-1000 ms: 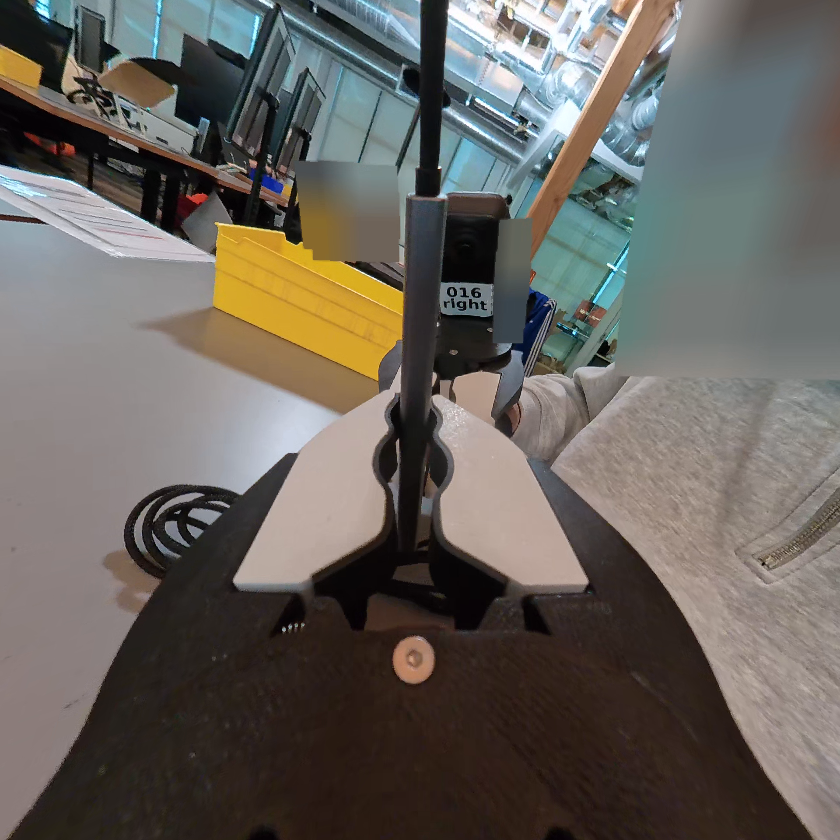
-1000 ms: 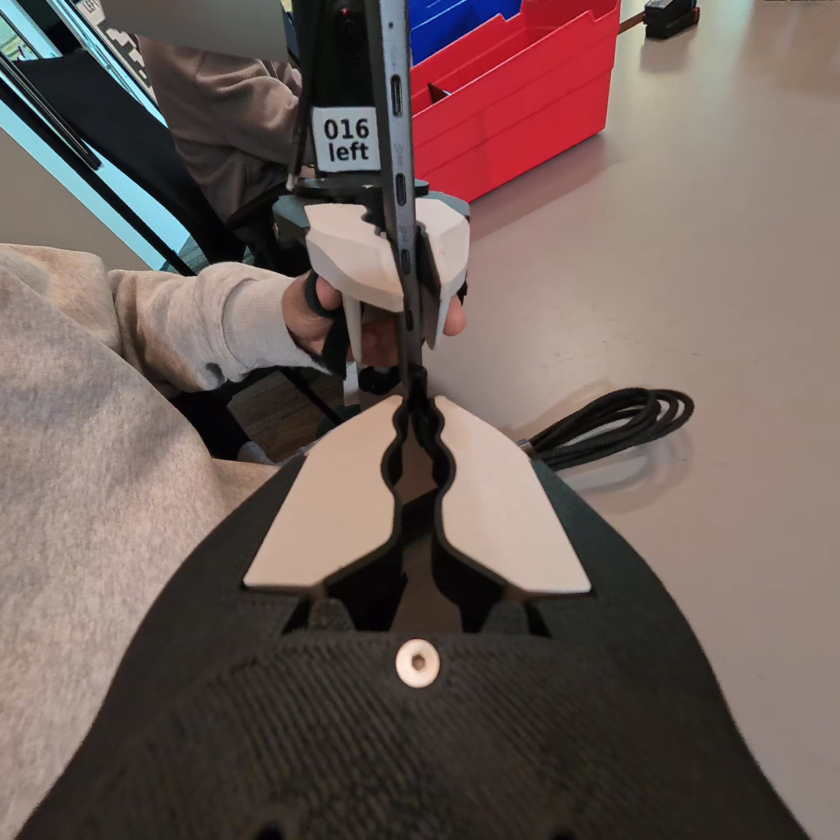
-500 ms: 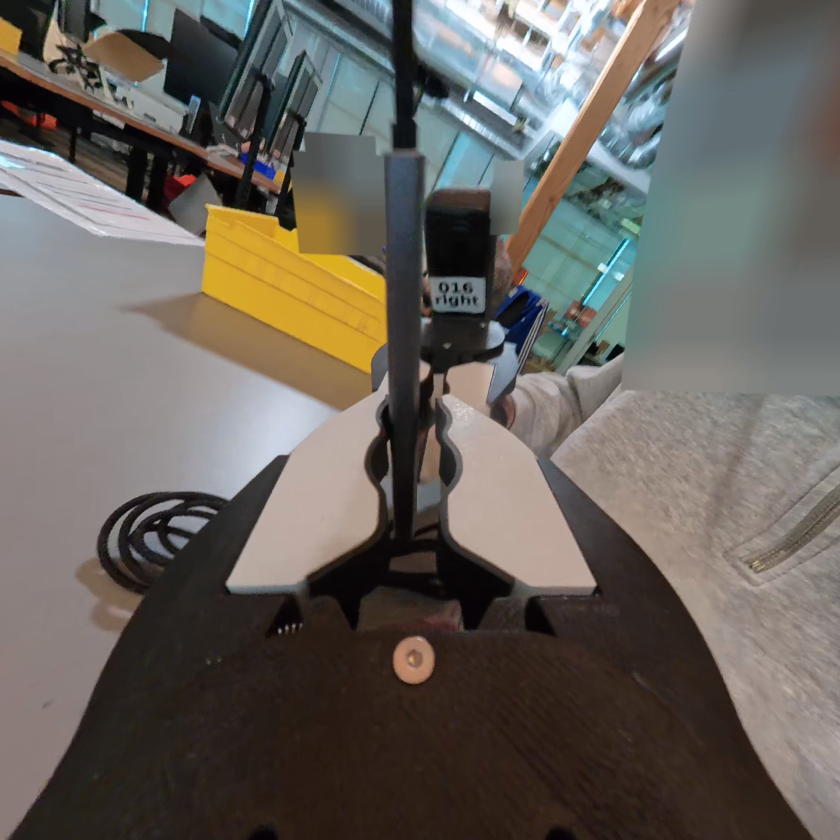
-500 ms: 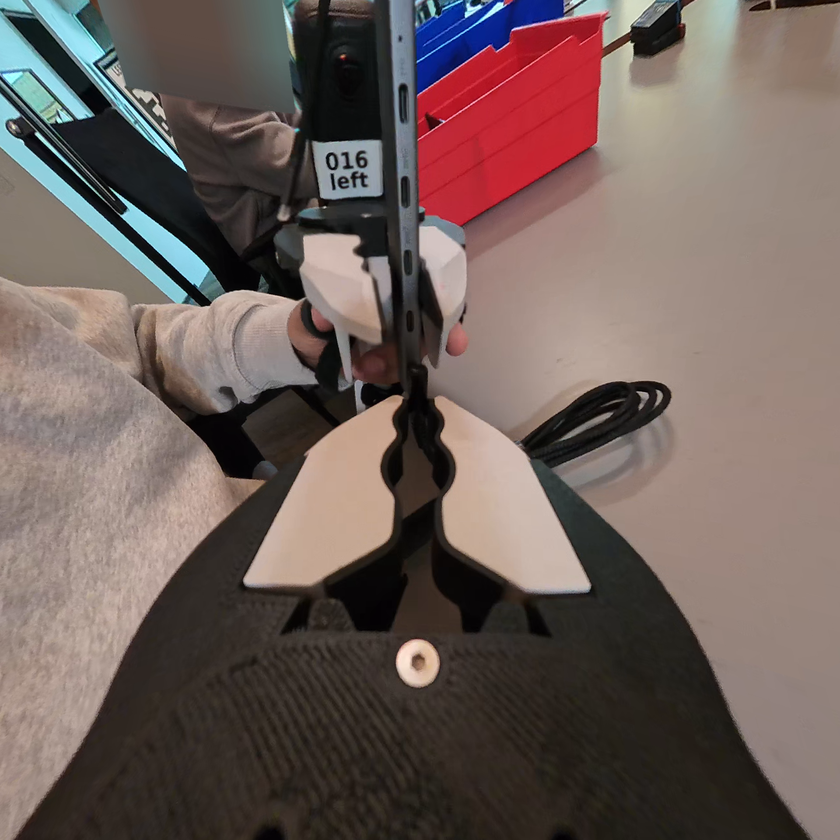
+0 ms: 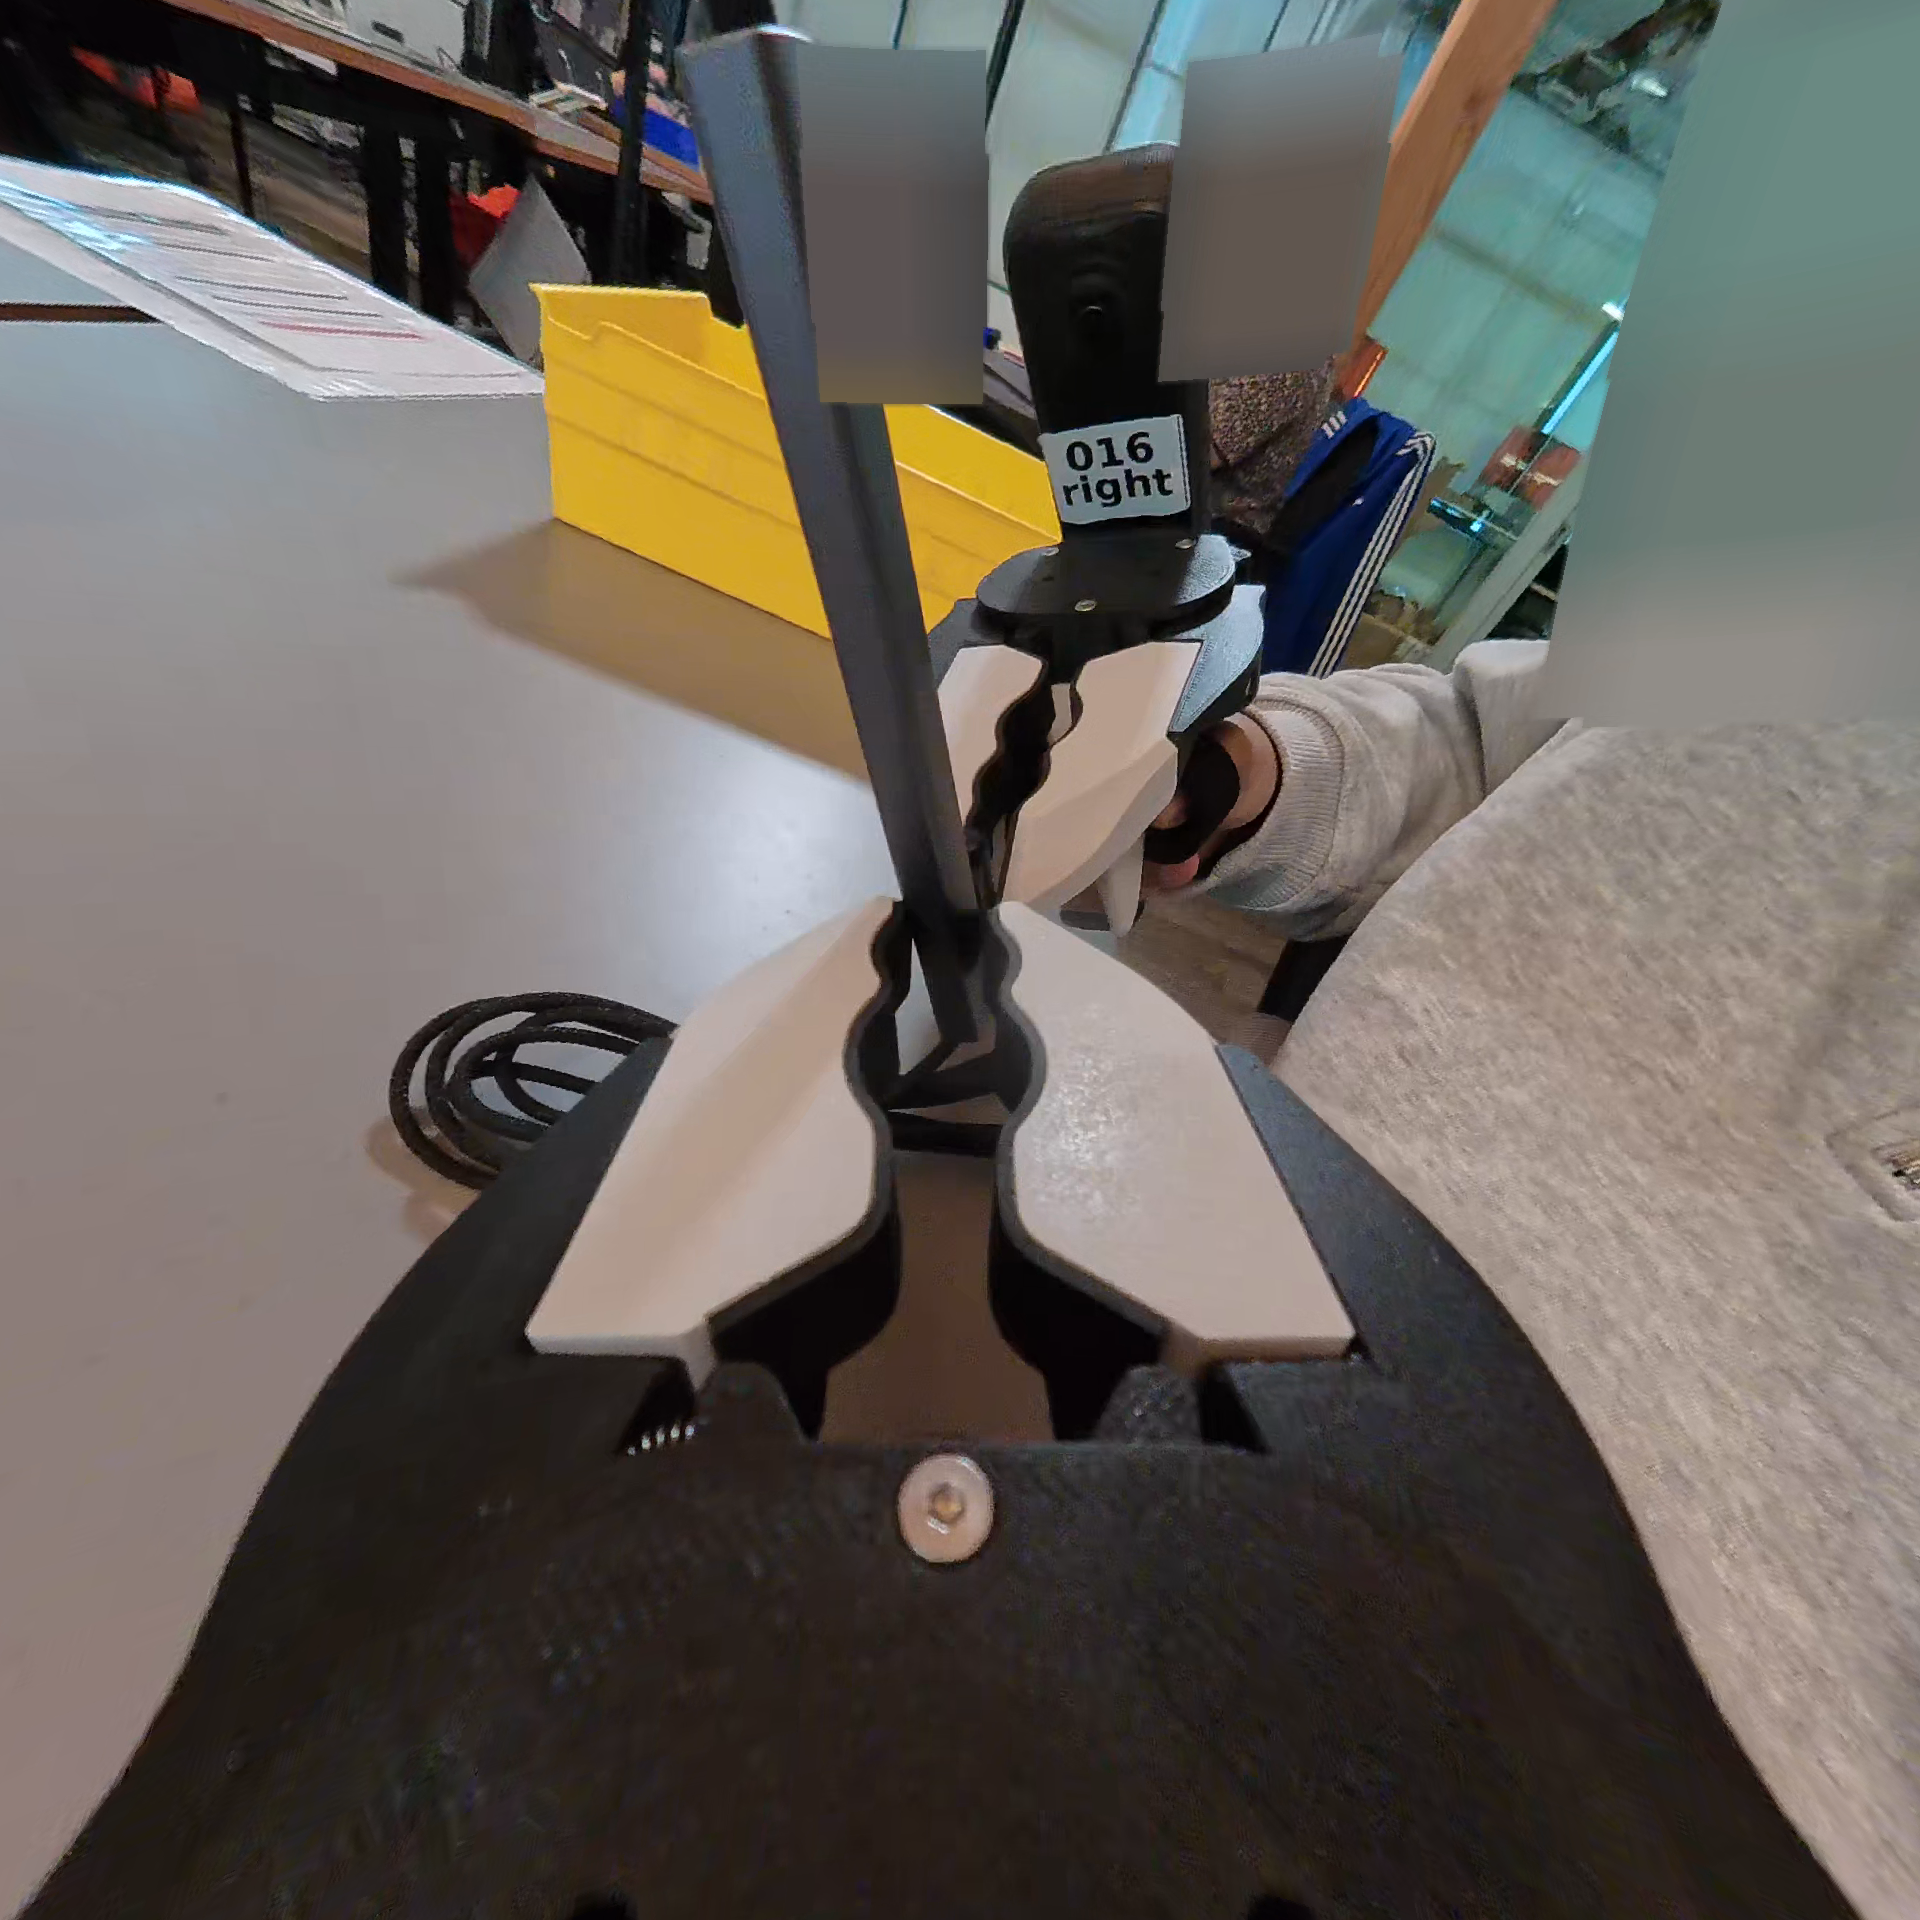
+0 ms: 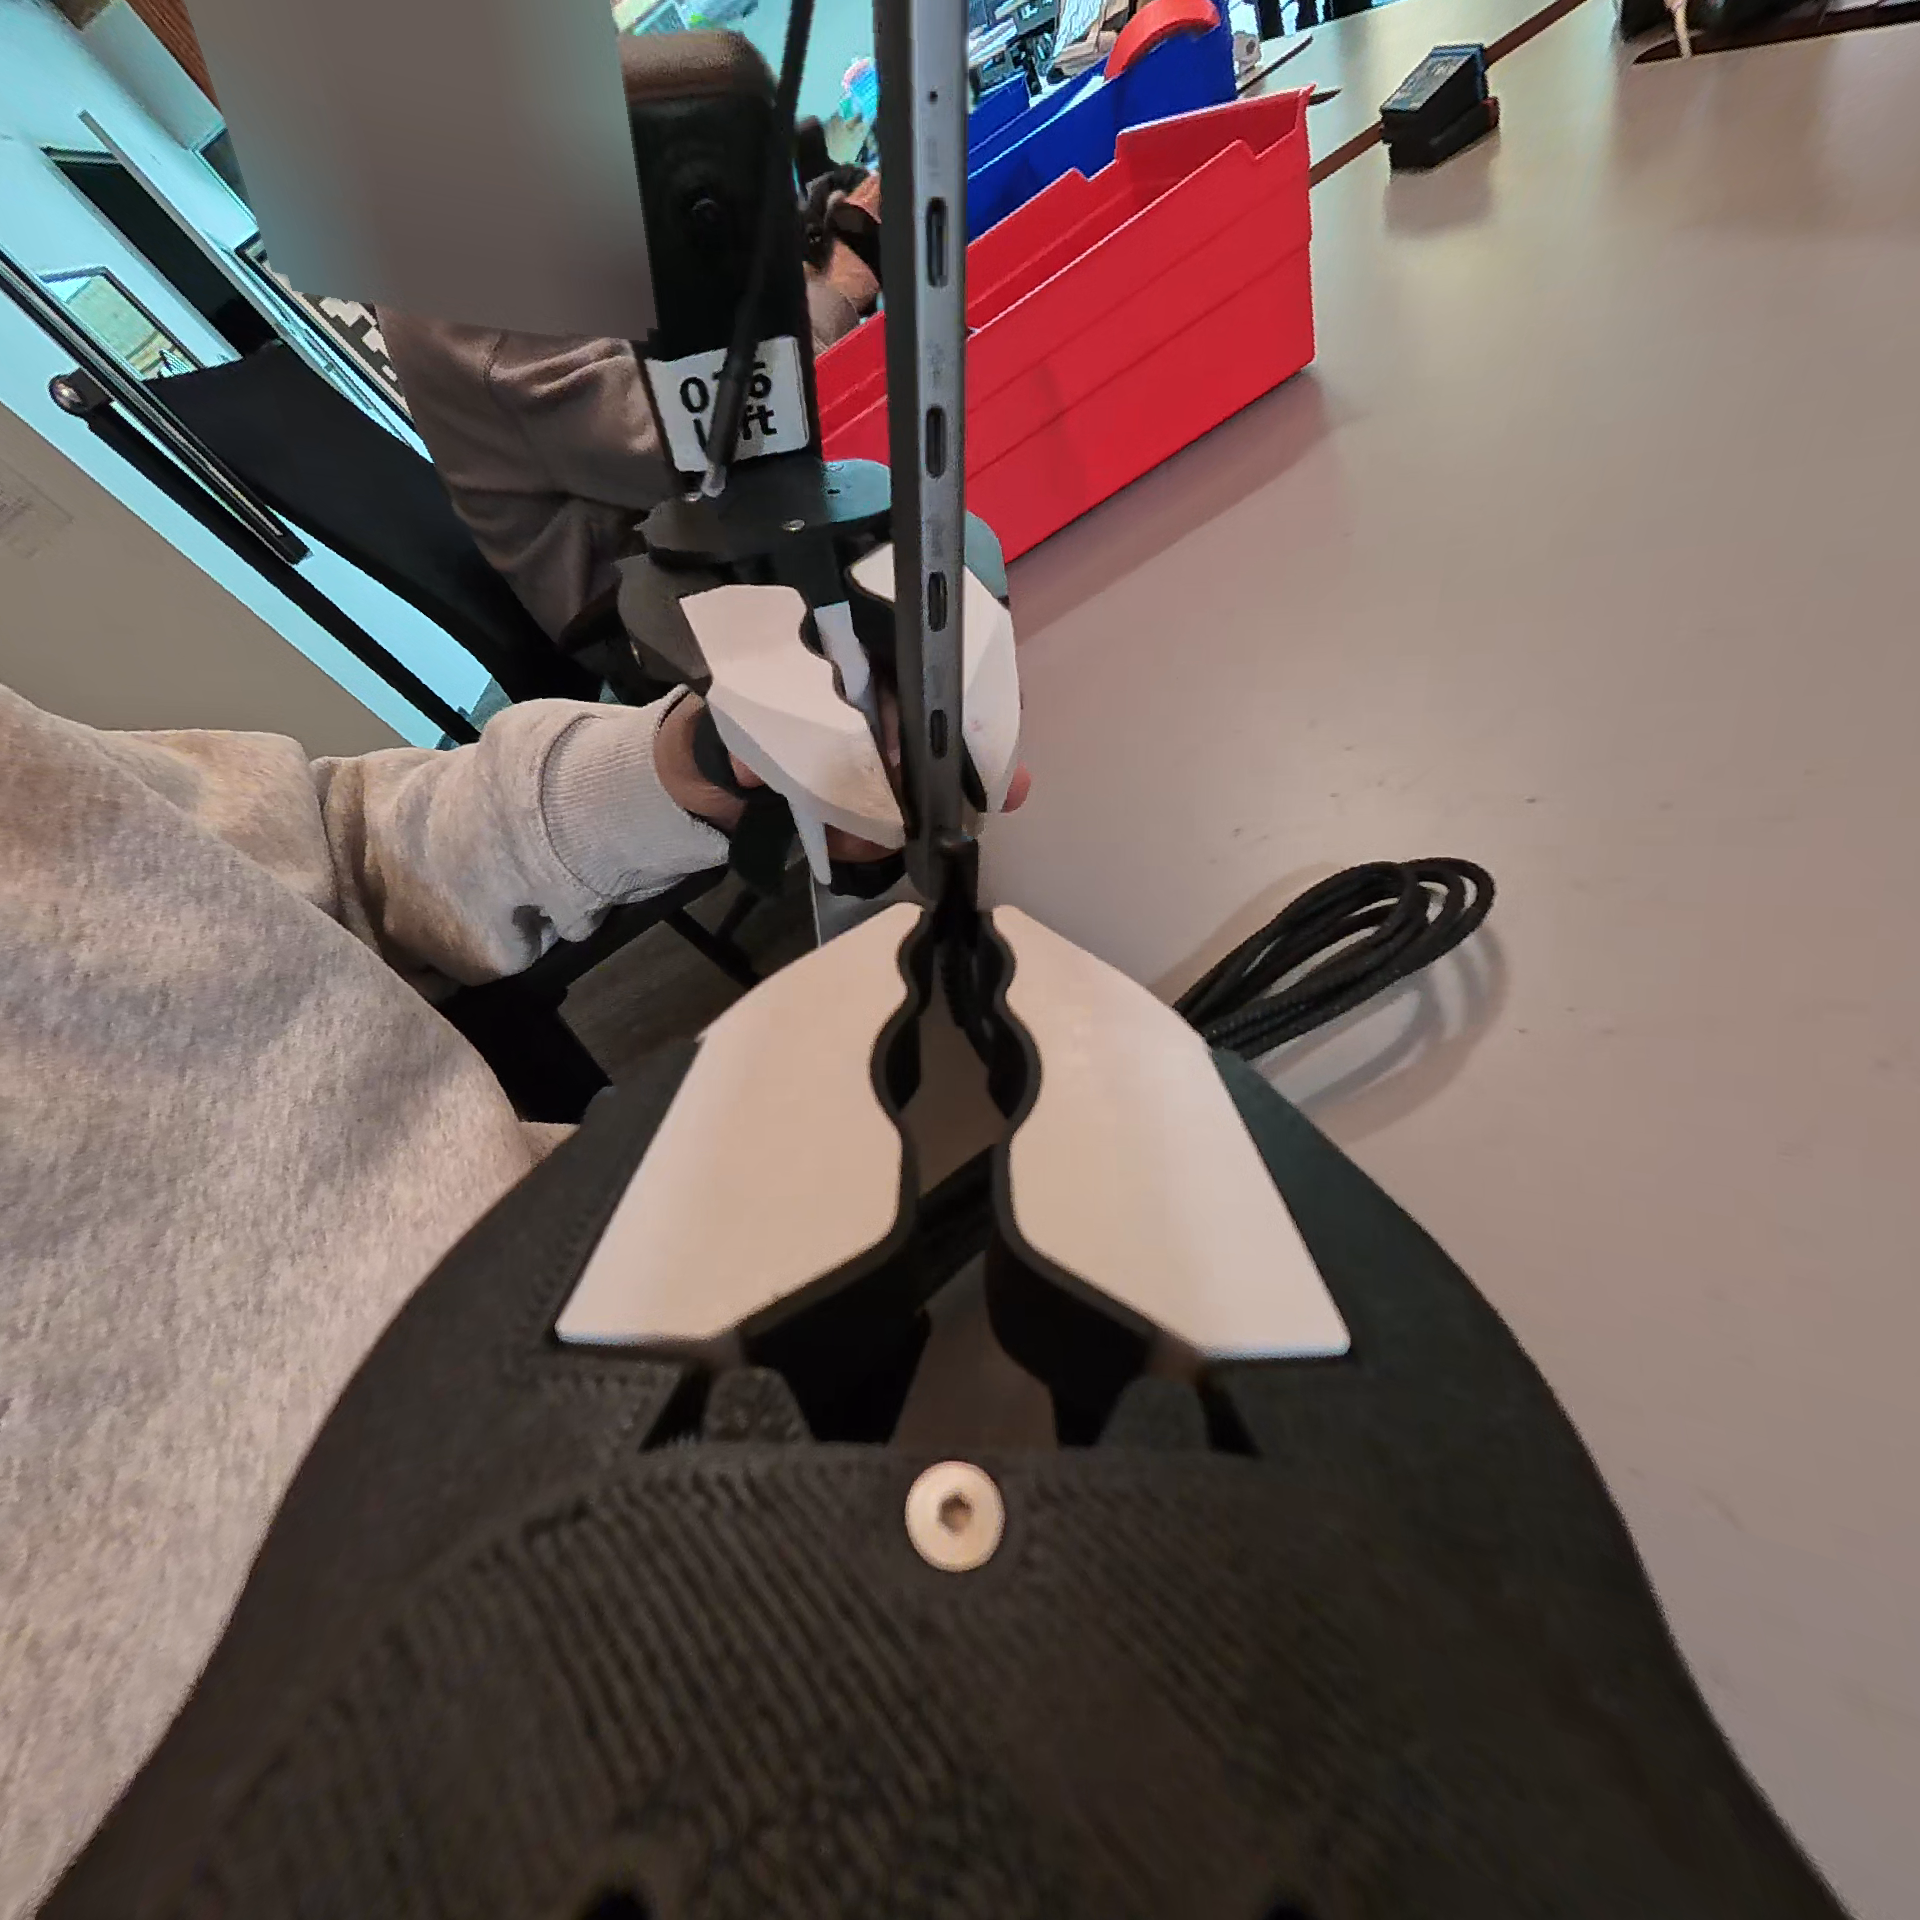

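My left gripper (image 5: 948,914) is shut on the lower end of a slim grey hub (image 5: 831,468), which stands up and leans to the left. In the right wrist view the hub (image 6: 925,468) shows a row of ports on its edge, with the left gripper (image 6: 940,821) clamped round it. My right gripper (image 6: 958,914) is shut on a black braided cable (image 6: 954,966) right at the hub's bottom end. It also shows in the left wrist view (image 5: 1013,862), just behind the hub. The rest of the cable lies coiled (image 6: 1351,935) on the grey table (image 6: 1558,623).
A yellow bin (image 5: 665,447) and a white sheet (image 5: 239,270) lie on the table beyond the left gripper. A red bin (image 6: 1122,312), a blue bin (image 6: 1091,83) and a small black box (image 6: 1439,94) sit beyond the right gripper. A person's grey sweatshirt (image 5: 1558,1143) is close by. Less than 4 cm separates the two grippers' tips.
The hub has tipped from upright to a lean. The left gripper now grips nearer its lower end. The right gripper stays shut on the cable at the hub's bottom.
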{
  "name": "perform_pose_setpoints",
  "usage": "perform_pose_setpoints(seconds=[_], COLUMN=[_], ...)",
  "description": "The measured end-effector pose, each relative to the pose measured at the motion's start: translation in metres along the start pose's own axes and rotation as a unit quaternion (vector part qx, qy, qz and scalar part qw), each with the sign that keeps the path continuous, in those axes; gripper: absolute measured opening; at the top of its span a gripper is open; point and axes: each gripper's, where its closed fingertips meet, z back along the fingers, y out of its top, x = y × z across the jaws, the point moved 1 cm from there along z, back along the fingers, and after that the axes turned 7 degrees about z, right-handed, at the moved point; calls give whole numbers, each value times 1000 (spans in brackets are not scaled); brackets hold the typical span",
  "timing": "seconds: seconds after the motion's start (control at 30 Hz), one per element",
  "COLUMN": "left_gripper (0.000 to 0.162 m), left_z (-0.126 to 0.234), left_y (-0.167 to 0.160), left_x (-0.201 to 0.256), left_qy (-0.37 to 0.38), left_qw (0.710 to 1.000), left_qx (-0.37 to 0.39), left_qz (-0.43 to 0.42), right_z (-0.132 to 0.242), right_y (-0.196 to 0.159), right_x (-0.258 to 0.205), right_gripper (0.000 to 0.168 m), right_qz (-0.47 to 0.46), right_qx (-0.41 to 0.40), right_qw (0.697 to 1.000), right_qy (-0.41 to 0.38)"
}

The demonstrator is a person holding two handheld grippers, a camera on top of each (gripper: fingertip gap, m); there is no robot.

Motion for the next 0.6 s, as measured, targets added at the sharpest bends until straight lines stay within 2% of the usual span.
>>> perform_pose_setpoints(seconds=[0.3, 0.47, 0.6], left_gripper=[8, 8, 8], left_z=[-1, -1, -3], left_y=[-4, 0, -3], left_x=[0, 0, -1], left_qy=[-26, -31, -24], left_qw=[999, 999, 999], left_qx=[4, 21, 13], left_qz=[30, 39, 32], right_z=[-1, 0, -1], right_y=[-4, 0, -1], right_x=[0, 2, 7], right_gripper=[8, 8, 15], right_qz=[19, 5, 18], right_qx=[-13, 13, 16], right_qw=[1000, 1000, 1000], right_qy=[-6, -2, -15])
